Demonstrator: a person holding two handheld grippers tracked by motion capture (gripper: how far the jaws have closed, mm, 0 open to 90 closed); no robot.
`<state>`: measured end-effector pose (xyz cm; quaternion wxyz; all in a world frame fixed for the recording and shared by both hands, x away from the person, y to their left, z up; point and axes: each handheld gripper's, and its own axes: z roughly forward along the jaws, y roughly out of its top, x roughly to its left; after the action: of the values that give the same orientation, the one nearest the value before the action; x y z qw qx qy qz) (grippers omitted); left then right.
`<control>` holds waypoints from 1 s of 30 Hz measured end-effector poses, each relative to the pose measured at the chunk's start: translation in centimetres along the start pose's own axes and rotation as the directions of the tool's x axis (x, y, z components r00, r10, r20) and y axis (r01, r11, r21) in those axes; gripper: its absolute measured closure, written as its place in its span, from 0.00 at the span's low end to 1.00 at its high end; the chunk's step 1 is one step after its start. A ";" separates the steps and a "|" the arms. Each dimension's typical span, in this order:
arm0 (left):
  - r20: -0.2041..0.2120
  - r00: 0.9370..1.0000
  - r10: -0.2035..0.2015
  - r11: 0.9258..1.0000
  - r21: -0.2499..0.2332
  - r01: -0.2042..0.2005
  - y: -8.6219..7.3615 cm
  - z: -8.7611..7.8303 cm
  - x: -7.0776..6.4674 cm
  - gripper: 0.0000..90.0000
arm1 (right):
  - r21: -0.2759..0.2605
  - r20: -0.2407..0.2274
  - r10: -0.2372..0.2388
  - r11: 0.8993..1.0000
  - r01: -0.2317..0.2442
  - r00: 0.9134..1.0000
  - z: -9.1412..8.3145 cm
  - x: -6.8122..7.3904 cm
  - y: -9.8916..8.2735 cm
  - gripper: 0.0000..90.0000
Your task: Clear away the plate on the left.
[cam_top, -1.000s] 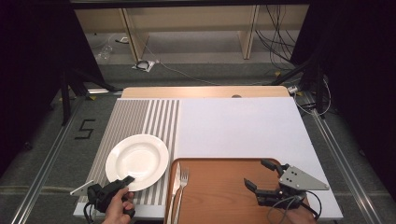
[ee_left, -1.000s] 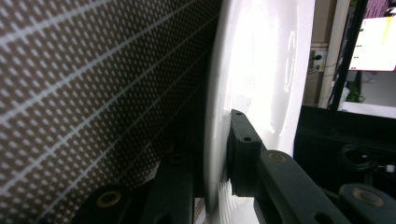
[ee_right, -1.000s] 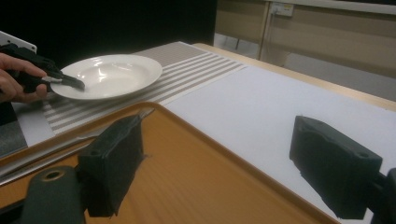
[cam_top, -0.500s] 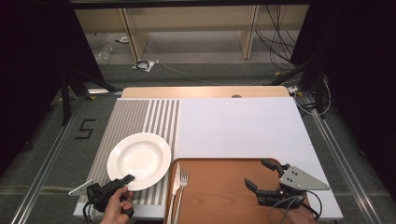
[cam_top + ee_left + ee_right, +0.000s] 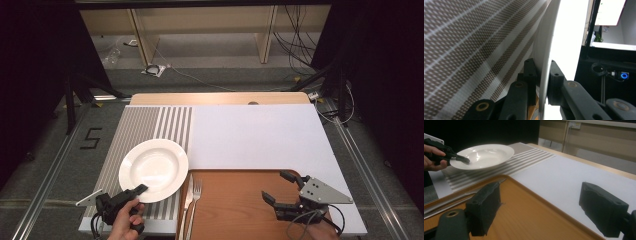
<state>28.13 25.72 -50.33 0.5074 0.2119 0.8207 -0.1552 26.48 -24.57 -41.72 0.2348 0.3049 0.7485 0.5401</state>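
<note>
Plate (image 5: pixel 154 170), white and deep-welled, sits bowl-side up at the tabletop's (image 5: pixel 260 135) near left, over the striped end of the placemat (image 5: pixel 145 125); being round, it has no long axis to speak of. Its near rim is clamped by the left gripper (image 5: pixel 140 189), held in a person's hand (image 5: pixel 127 220), one jaw over the rim and one beneath. The left gripper view shows the rim edge-on between both pads (image 5: pixel 555 77), pressed tight. From the right gripper view the plate (image 5: pixel 482 156) appears slightly tipped, its near edge raised off the stripes, though whether the far edge touches the placemat is hard to tell. The right gripper (image 5: pixel 284 186) hangs over the wooden tray (image 5: pixel 235 200), jaws spread wide with nothing between them. A knife (image 5: pixel 188 192) and fork (image 5: pixel 196 197) lie side by side at the tray's left edge, their handles cut off at the bottom of the high view. The plate's underside is hidden throughout.
</note>
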 end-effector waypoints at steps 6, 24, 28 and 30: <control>0.020 0.999 0.034 0.999 0.027 -0.035 -0.4 0.1 -0.6 0.89 | 0.006 0.001 0.000 1.000 0.000 1.000 0.0 0.0 0.0 0.20; 0.094 0.992 0.081 0.982 0.165 -0.096 -2.8 1.2 -2.1 0.88 | -0.001 0.007 0.005 1.000 -0.005 1.000 0.0 -0.1 0.0 0.20; 0.090 0.992 0.092 0.976 0.191 -0.108 -3.3 1.5 -2.3 0.88 | -0.002 0.009 0.007 1.000 -0.007 1.000 -0.1 -0.1 0.0 0.20; 0.092 0.990 0.111 0.972 0.199 -0.128 -3.6 1.5 -2.4 0.88 | -0.003 0.009 0.007 1.000 -0.007 1.000 -0.1 -0.1 0.0 0.20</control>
<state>28.44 21.42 -48.70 0.5238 0.3055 0.7653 -0.2160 26.50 -24.68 -41.70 0.2368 0.3097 0.7455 0.5406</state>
